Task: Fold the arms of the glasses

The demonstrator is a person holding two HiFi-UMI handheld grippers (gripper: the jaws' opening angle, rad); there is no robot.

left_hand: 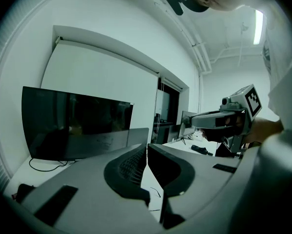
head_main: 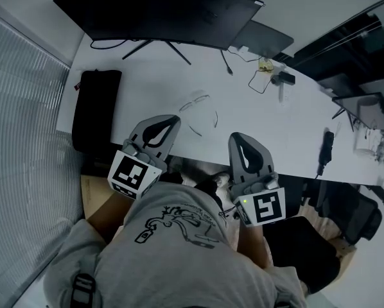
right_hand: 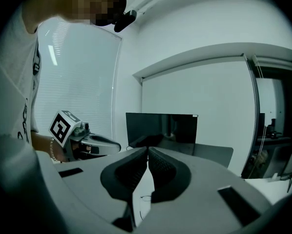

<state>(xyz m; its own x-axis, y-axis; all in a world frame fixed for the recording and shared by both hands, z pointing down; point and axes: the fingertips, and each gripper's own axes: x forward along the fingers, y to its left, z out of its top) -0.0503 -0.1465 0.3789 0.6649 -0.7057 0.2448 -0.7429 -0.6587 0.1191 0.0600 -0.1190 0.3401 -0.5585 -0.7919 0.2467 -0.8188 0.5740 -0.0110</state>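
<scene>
A thin-framed pair of glasses (head_main: 198, 99) lies on the white table (head_main: 275, 127) with its arms spread open, just beyond both grippers. My left gripper (head_main: 169, 122) hovers at the table's near edge, left of the glasses, jaws shut with nothing between them. My right gripper (head_main: 237, 138) is held to the right of the glasses, also shut and holding nothing. In the left gripper view the closed jaws (left_hand: 147, 152) hide most of the glasses (left_hand: 156, 192). The right gripper view shows a bit of the frame (right_hand: 145, 198) below its closed jaws (right_hand: 147, 152).
A curved dark monitor (head_main: 160, 11) stands at the back of the table, a closed laptop (head_main: 262, 37) to its right. A black case (head_main: 96, 108) lies at the left edge. Cables (head_main: 262, 69) and a black device (head_main: 327, 146) lie at the right.
</scene>
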